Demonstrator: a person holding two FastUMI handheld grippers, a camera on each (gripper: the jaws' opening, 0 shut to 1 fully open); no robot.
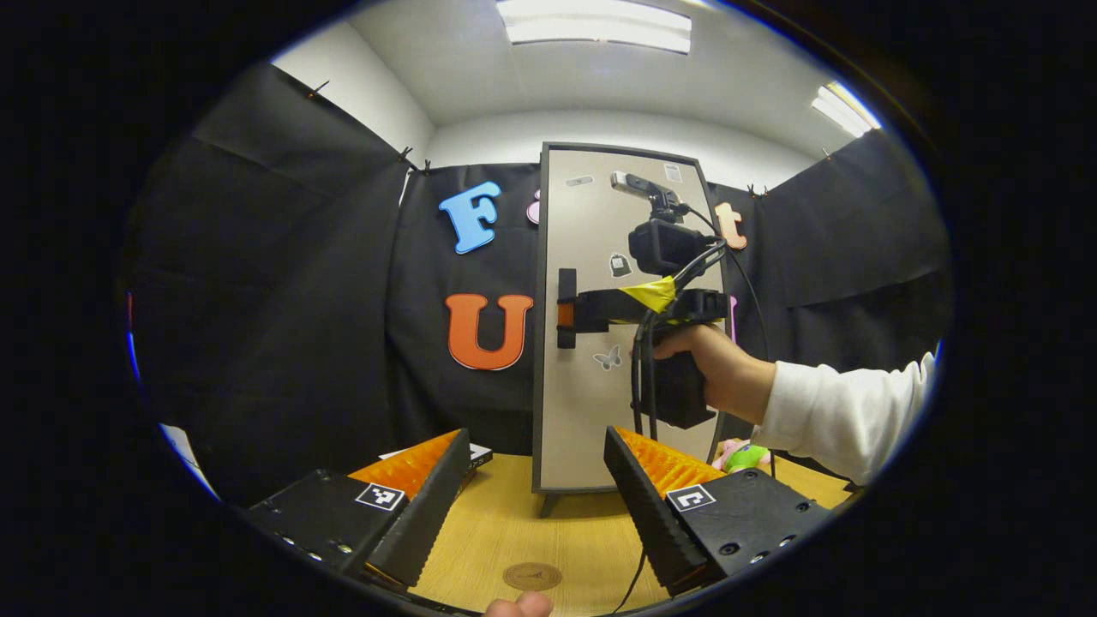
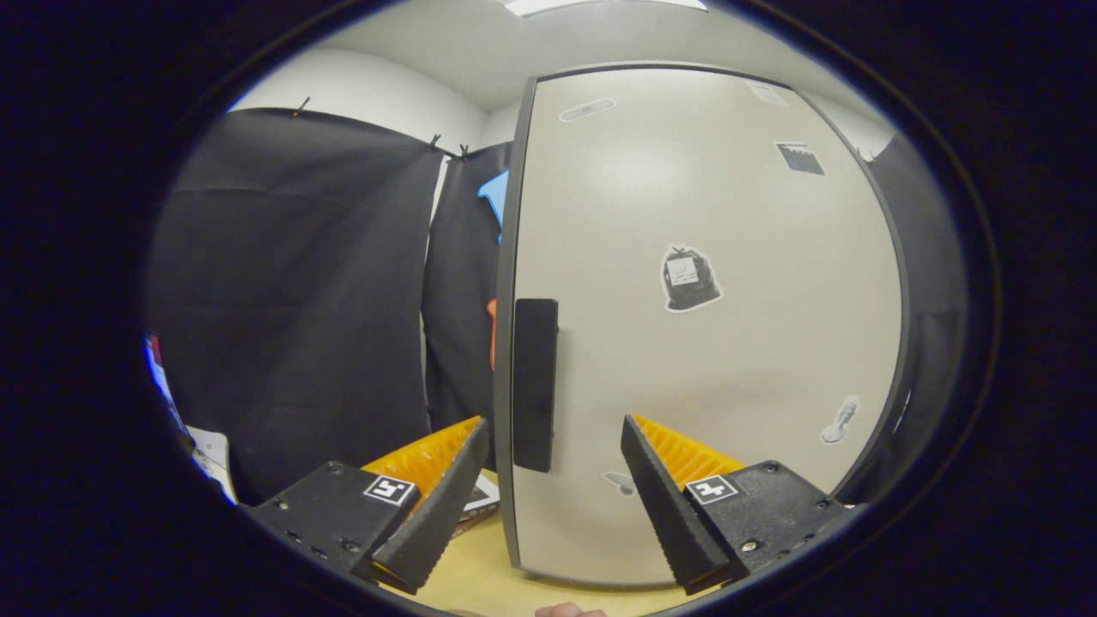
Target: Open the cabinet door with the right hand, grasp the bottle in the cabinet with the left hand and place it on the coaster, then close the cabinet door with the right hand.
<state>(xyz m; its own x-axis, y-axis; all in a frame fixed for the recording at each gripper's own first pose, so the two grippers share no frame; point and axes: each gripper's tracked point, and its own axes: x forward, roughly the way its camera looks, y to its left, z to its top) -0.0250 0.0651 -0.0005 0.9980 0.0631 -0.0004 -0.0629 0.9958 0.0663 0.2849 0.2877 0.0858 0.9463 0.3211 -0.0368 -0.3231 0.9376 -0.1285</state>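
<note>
Now the right gripper, jaws wide, nears the handle on the shut cabinet door; it should straddle the handle squarely, then pull. The left gripper waits wide, near the coaster.

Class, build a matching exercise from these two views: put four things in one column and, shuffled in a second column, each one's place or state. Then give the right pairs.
Column one:
1. cabinet door
2. door handle
3. coaster
4. right claw

Column two:
A. lies flat on the wooden table, in front of the cabinet
B. open, fingers either side of the handle
C. shut, with stickers on its front
D. dark upright bar near the door's left edge

Pairs: 1-C, 2-D, 3-A, 4-B
</note>
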